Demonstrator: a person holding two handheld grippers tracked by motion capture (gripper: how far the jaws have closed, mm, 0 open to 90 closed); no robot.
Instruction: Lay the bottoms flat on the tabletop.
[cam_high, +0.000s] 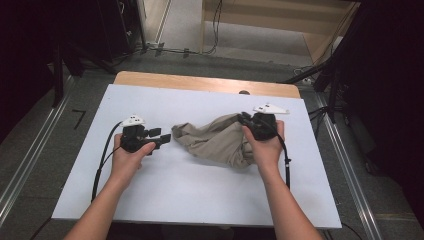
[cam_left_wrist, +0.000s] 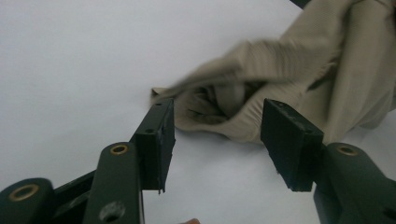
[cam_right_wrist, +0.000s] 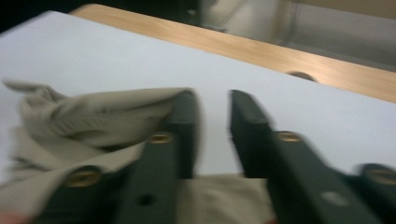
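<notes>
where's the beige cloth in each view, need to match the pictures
High view: the beige cloth lies crumpled right of centre on the white table cover.
Left gripper view: upper right, past the open jaws.
Right gripper view: left and bottom, draped over the left jaw.
Shared landmark: the white table cover under the cloth.

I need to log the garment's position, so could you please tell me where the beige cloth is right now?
In the high view, the crumpled beige cloth lies on the white table, right of centre, with the right tool at its right end and the left tool just short of its left tip.
</notes>
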